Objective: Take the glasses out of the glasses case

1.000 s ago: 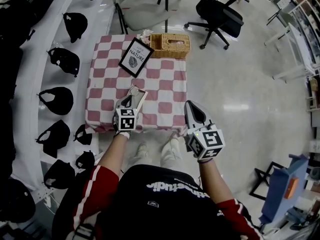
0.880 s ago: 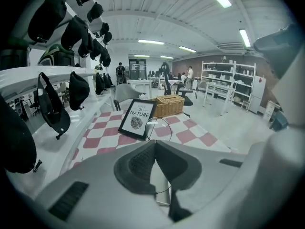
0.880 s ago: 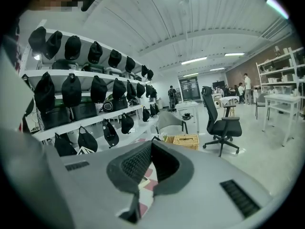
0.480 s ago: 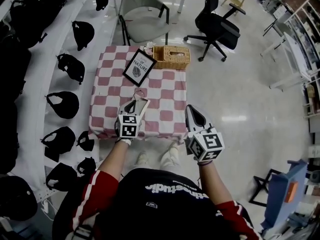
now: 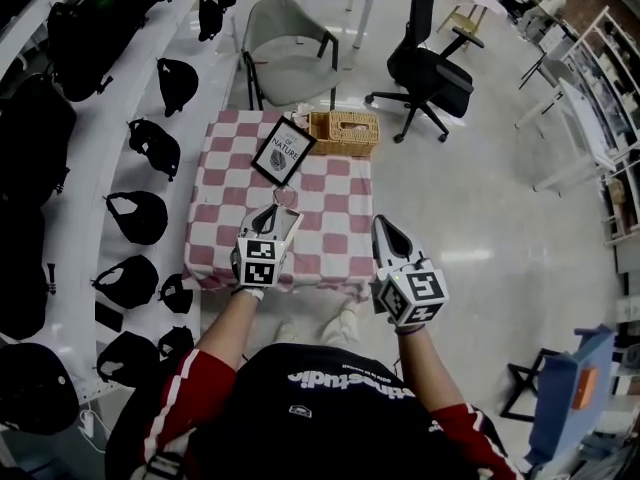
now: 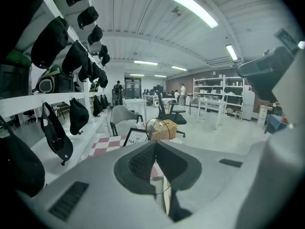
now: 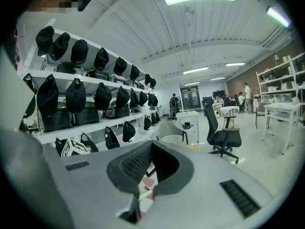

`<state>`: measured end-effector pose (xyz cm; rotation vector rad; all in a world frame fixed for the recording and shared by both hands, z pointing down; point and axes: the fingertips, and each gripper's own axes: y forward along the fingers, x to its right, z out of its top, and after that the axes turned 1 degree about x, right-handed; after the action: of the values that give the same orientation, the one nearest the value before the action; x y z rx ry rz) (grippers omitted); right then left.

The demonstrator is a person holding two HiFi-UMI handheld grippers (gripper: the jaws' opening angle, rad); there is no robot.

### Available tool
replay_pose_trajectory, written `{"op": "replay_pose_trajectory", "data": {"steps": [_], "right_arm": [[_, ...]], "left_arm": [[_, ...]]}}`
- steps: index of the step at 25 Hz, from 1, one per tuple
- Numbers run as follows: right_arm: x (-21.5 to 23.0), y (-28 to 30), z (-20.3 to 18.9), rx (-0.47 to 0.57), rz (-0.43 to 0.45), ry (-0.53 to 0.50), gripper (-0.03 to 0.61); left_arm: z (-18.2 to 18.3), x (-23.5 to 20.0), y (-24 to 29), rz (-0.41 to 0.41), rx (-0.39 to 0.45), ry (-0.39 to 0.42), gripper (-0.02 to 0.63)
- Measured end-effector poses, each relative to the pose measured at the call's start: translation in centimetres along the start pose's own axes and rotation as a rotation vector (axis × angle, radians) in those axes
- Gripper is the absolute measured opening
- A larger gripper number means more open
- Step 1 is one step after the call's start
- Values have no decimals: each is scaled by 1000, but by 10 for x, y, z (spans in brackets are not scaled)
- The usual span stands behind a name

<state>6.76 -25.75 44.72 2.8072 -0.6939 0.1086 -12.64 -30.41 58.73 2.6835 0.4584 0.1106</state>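
Observation:
My left gripper [image 5: 268, 214] hangs over the front of the checked table [image 5: 340, 236]. Its jaws are shut on the glasses [image 5: 284, 199], whose thin round wire rim [image 6: 146, 128] sticks out past the fingertips in the left gripper view, where the gripper [image 6: 155, 159] points level across the table. The white glasses case [image 5: 287, 225] shows just beside and under those jaws; I cannot tell whether it touches them. My right gripper [image 5: 385, 226] is off the table's front right corner, over the floor. Its jaws [image 7: 150, 161] are shut with nothing between them.
A framed "of nature" print [image 5: 283, 151] and a wicker basket [image 5: 345, 133] stand at the table's far end. Behind are a grey chair [image 5: 290, 43] and a black office chair [image 5: 430, 68]. Shelves of black caps [image 5: 140, 213] run along the left.
The head view has drawn back and shows more of the room. Both grippers stay at the table's front edge, the left still shut on the glasses.

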Motion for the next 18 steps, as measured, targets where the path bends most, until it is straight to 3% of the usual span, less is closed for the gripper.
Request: {"op": "replay_pose_trajectory", "data": {"steps": [18], "right_arm": [[-39, -20, 39, 91, -26, -43, 3]], "left_arm": [[103, -9, -89, -56, 267, 34, 9]]}}
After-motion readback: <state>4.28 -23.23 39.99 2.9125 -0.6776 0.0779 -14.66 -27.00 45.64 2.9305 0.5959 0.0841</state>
